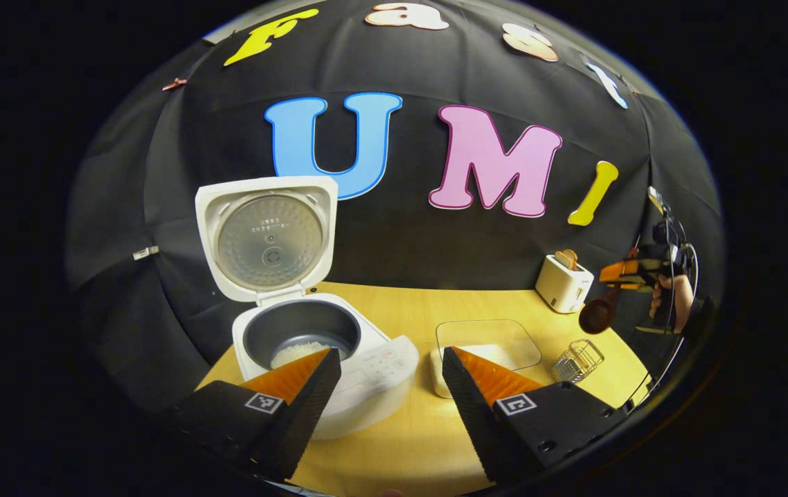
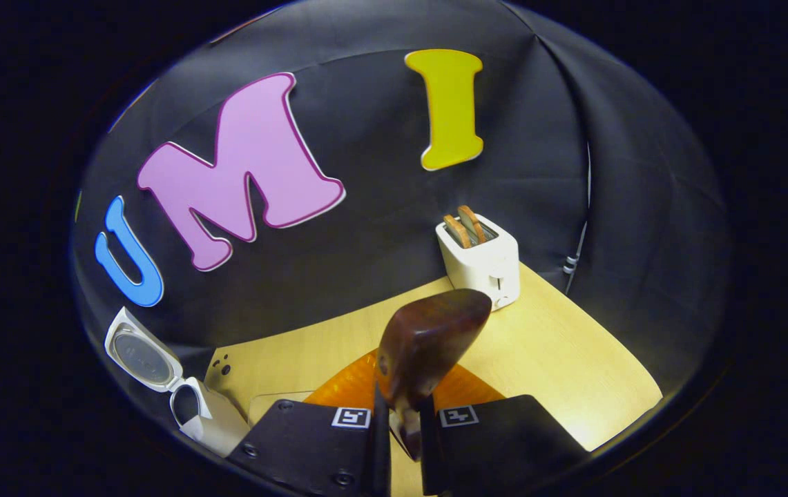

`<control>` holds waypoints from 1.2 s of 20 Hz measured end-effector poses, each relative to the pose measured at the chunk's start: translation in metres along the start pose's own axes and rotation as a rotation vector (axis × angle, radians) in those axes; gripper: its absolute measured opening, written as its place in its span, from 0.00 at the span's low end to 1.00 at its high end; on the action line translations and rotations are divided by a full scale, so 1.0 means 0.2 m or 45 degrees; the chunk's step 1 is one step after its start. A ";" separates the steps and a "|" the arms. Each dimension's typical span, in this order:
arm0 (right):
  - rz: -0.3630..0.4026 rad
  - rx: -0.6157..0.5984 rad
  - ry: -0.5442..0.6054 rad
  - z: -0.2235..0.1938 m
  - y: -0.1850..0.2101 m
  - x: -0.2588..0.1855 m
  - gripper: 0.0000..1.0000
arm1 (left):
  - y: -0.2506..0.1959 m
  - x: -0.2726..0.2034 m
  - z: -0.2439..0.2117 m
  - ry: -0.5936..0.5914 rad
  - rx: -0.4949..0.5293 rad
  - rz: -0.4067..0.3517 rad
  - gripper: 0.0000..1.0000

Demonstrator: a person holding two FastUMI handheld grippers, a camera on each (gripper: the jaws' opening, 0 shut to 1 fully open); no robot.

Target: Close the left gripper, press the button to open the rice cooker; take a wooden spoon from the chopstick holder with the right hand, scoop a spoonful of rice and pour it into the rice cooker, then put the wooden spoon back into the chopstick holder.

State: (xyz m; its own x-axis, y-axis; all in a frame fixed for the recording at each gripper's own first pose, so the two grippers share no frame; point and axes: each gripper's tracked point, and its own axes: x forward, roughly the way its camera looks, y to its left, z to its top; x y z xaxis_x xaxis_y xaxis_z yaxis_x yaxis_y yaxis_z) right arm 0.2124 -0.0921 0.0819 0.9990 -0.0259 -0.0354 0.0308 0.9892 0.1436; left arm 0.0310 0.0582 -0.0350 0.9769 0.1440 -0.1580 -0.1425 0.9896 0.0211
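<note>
The white rice cooker [image 1: 338, 359] stands on the wooden table with its lid [image 1: 266, 238] swung up; a little rice lies in its dark pot. My left gripper [image 1: 390, 390] hovers open in front of it, one finger over the cooker's front, the other near the clear rice container [image 1: 487, 342]. The wire chopstick holder [image 1: 577, 360] sits to the right of that container. My right gripper [image 2: 404, 431] is shut on the handle of the wooden spoon [image 2: 428, 345], bowl pointing up and away. In the left gripper view that spoon [image 1: 597, 314] hangs above the holder.
A white toaster [image 2: 480, 259] with bread slices in it stands at the table's back corner, also seen as the toaster [image 1: 563, 281] behind the holder. The cooker [image 2: 193, 407] lies low at the left of the right gripper view. Bare tabletop [image 2: 559, 359] stretches ahead.
</note>
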 end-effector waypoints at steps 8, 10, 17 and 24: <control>0.139 -0.111 0.000 -0.25 0.58 0.12 0.21 | 0.20 -0.07 0.02 -0.025 -0.078 -0.023 0.96; 0.148 -0.150 0.039 -0.40 0.67 0.19 0.21 | 0.25 -0.07 -0.02 0.000 -0.070 -0.029 0.96; 0.103 -0.239 0.133 -0.81 0.82 0.40 0.21 | 0.44 -0.06 -0.10 0.044 -0.031 -0.008 0.95; 0.000 -0.211 0.153 -0.99 0.79 0.46 0.22 | 0.54 -0.03 -0.17 0.068 -0.062 -0.017 0.96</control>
State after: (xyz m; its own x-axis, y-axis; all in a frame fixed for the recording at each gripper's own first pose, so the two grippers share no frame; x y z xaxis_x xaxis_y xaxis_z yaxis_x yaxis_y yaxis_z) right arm 0.3027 0.0902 -0.0939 0.9878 -0.0180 -0.1547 0.0150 0.9997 -0.0203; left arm 0.0041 0.1637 -0.0661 0.9690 0.1289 -0.2108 -0.1381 0.9900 -0.0292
